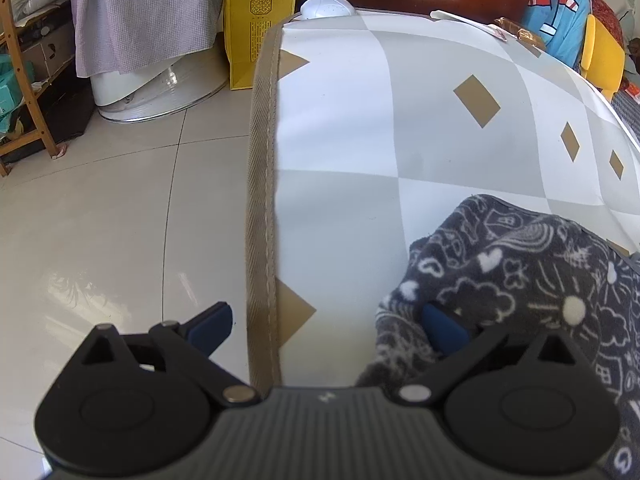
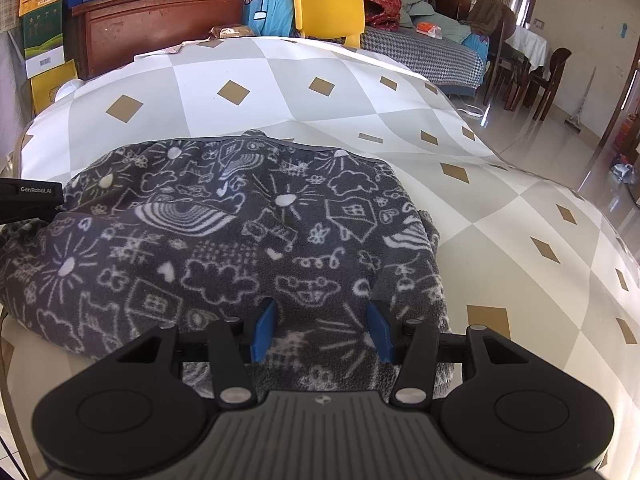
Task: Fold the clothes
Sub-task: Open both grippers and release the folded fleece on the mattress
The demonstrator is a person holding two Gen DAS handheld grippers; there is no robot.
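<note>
Right wrist view: grey doodle-printed fleece garment (image 2: 240,232) lies beneath the half-parted right gripper (image 2: 322,330), unclamped; left gripper (image 1: 332,326) gapes wide at its left edge, gripping nothing.

glossy pale floor tiles (image 1: 100,220), yellow chair (image 2: 328,10) and dark wood headboard (image 2: 156,26) behind the table, dining chairs (image 2: 548,76) far right, bright daylight

The left gripper (image 1: 334,326) points steeply down, its 2 blue fingers spread wide. The right gripper (image 2: 320,330) also tilts down, its fingers (image 2: 264,330) about half apart.
</note>
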